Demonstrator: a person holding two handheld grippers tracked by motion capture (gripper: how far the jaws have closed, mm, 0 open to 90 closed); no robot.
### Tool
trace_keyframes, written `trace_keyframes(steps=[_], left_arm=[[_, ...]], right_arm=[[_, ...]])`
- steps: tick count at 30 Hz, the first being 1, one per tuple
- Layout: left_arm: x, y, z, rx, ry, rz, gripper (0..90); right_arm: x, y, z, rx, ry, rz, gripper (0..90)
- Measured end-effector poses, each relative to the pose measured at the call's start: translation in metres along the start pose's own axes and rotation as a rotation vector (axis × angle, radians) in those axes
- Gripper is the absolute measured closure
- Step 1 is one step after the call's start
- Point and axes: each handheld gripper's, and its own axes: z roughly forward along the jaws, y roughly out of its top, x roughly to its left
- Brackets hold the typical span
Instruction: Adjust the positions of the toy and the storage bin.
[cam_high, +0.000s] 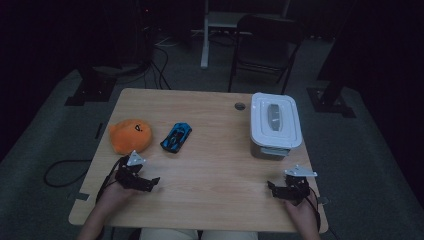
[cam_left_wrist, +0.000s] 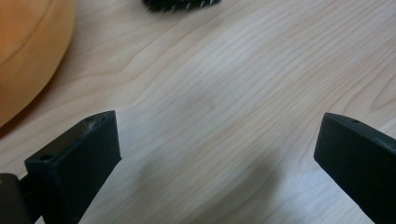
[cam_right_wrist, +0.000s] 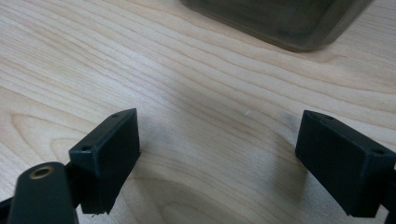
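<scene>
Orange plush (cam_high: 130, 135) at surface (cam_high: 210, 165) left edge, just ahead of left gripper (cam_high: 150, 184); fingers (cam_left_wrist: 79, 163) wide, empty. Blue toy car (cam_high: 176, 136) right of plush, long axis slanting away and right, ahead of the same fingers; left hand nearer. White lidded box (cam_high: 275, 125) far right, ahead of right gripper (cam_high: 274, 189); fingers (cam_right_wrist: 107, 156) wide, empty.

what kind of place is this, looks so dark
Probably a lab or recording room, not a home: a lone wooden table on grey carpet, a folding chair behind it, and cables trailing across the dim floor.
</scene>
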Motion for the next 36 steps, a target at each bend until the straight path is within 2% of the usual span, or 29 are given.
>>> trace_keyframes(steps=[10,11,15,17,19,22,25,27,30,34,36], left_arm=[[-0.007,0.033,0.006,0.003,-0.002,0.024,1.0],[-0.007,0.039,0.007,0.000,0.008,0.028,1.0],[-0.005,0.050,0.009,-0.004,-0.001,0.026,1.0],[-0.005,0.060,0.015,-0.002,-0.001,0.032,1.0],[-0.005,0.064,0.017,-0.001,0.004,0.041,1.0],[-0.004,0.072,0.021,-0.001,-0.010,0.036,1.0],[-0.002,0.087,0.030,-0.010,0.005,0.040,1.0],[0.001,0.094,0.036,-0.012,-0.003,0.031,1.0],[0.007,0.107,0.047,-0.012,0.008,0.010,1.0],[0.012,0.117,0.056,0.000,0.023,0.003,1.0],[0.018,0.122,0.063,0.014,0.020,-0.025,1.0]], right_arm=[[0.000,0.000,0.000,0.001,0.000,0.001,13.3],[0.000,0.000,0.000,0.001,0.000,0.001,13.3],[0.000,0.000,0.000,0.001,0.000,0.001,13.3],[0.000,0.000,0.000,0.001,0.000,0.001,13.3],[0.000,0.000,0.000,0.000,0.000,0.000,13.3],[0.000,0.000,0.000,0.001,0.000,0.000,13.3],[0.000,0.000,0.000,0.000,0.000,0.000,13.3],[0.000,0.000,0.000,0.000,0.000,0.000,13.3],[0.000,0.000,0.000,0.000,0.000,-0.001,13.3],[0.000,0.000,0.000,0.000,0.000,0.000,13.3],[0.000,0.000,0.000,0.001,0.000,0.001,13.3]])
